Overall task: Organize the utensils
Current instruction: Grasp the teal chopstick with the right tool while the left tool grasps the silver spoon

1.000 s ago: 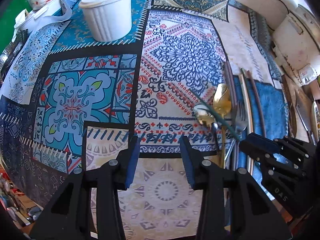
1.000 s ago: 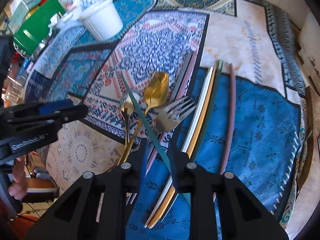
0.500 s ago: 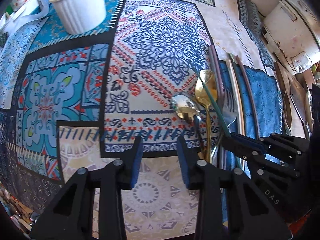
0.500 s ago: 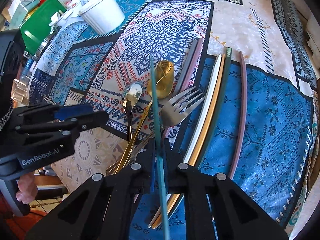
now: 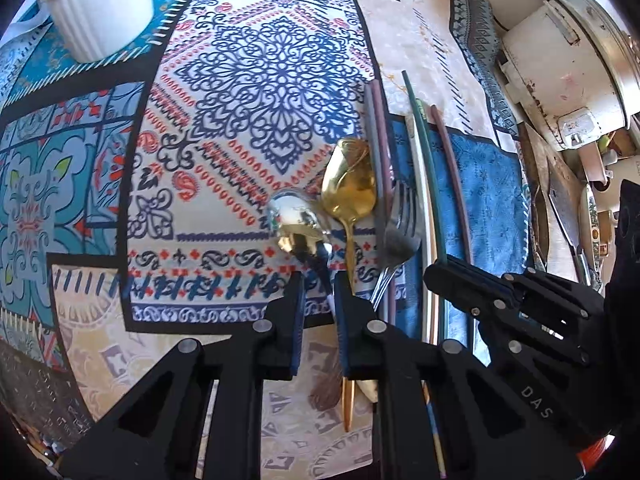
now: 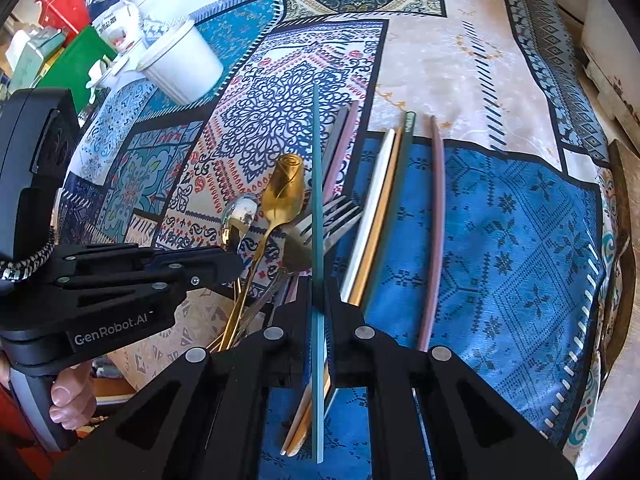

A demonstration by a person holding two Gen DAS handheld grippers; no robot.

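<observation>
My right gripper (image 6: 319,280) is shut on a teal chopstick (image 6: 317,184) and holds it above the pile. Below lie a small silver spoon (image 6: 239,212), a gold spoon (image 6: 283,190), a fork (image 6: 332,220) and several chopsticks (image 6: 384,216) on the patterned cloth. My left gripper (image 5: 318,280) stands narrowly open around the silver spoon's (image 5: 296,220) dark handle; I cannot tell if the pads touch it. The gold spoon (image 5: 350,184), the fork (image 5: 398,224) and the teal chopstick (image 5: 424,160) lie to its right. The right gripper (image 5: 448,276) shows there too.
A white ribbed cup (image 5: 98,4) stands at the far left of the table, also in the right wrist view (image 6: 182,64). Green and red containers (image 6: 76,60) crowd the far left edge. A worn white appliance (image 5: 560,52) and boards stand along the right edge.
My left gripper moved right, to the silver spoon's handle, and narrowed around it. My right gripper closed on the teal chopstick and swung it upright off the pile.
</observation>
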